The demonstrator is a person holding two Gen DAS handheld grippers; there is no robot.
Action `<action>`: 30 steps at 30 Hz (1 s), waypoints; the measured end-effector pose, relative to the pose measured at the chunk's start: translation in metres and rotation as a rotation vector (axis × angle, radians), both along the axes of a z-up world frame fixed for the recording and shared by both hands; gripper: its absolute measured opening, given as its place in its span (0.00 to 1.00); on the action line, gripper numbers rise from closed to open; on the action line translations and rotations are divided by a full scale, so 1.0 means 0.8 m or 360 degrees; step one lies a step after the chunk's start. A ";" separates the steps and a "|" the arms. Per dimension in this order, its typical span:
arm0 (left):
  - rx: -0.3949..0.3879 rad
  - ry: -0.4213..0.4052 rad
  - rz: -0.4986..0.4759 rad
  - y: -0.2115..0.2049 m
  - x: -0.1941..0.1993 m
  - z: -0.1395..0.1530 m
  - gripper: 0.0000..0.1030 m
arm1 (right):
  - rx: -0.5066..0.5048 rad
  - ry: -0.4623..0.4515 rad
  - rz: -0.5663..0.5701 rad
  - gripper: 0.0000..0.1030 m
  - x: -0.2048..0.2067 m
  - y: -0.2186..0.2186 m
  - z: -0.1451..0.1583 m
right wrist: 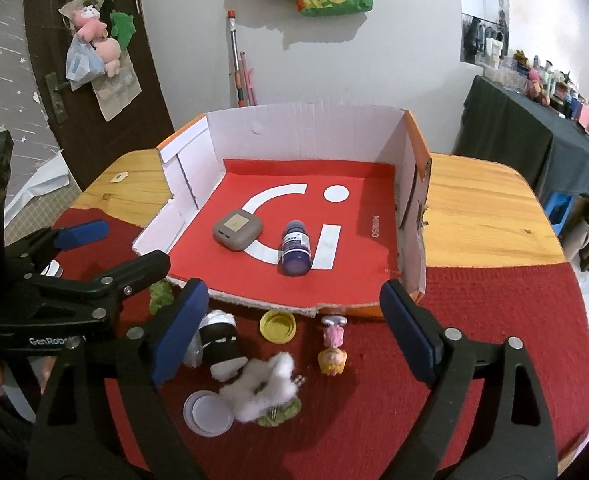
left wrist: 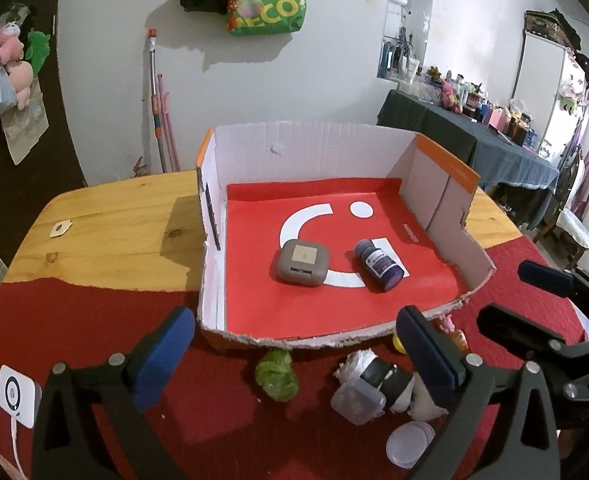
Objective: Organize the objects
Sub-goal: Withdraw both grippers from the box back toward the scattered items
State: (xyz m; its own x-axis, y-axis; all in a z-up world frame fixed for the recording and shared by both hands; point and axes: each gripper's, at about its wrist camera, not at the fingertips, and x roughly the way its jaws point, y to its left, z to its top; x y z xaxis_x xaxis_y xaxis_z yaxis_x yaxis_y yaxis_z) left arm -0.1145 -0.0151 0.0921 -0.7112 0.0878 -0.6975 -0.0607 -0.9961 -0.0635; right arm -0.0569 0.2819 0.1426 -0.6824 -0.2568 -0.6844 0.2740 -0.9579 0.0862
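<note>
Both the left gripper (left wrist: 294,354) and right gripper (right wrist: 294,332) hover empty, fingers spread wide, before the box (left wrist: 314,148) holding a grey case (left wrist: 301,262) and blue bottle (left wrist: 379,265).

From my left wrist camera, the left gripper's right finger (left wrist: 430,354) covers part of the black-and-white cylinder (left wrist: 386,376) and most of a small pink figurine (left wrist: 448,325). A yellow lid (left wrist: 397,343) shows only as a sliver beside that finger. I cannot read the label on the blue bottle (left wrist: 378,265). In my right wrist view, the green plush toy (right wrist: 161,295) sits half behind the other gripper's arm, and the white fluffy toy (right wrist: 266,384) hides most of a green item beneath it. The table's (right wrist: 494,216) near edge is cut off.
</note>
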 end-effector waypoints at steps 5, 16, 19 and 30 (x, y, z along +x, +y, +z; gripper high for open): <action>-0.0003 0.0001 -0.0009 0.003 0.011 0.000 1.00 | -0.0003 0.0007 0.0001 0.89 0.013 0.001 0.002; -0.0020 -0.0012 -0.0034 0.012 0.039 -0.007 1.00 | -0.0019 0.0012 0.0018 0.94 0.044 0.002 -0.002; -0.0021 -0.0022 -0.0033 0.013 0.045 -0.011 1.00 | -0.0019 0.0006 0.0025 0.94 0.051 0.002 -0.006; -0.0026 -0.0041 -0.0039 0.020 0.066 -0.024 1.00 | -0.0029 -0.0013 0.0039 0.94 0.074 0.004 -0.017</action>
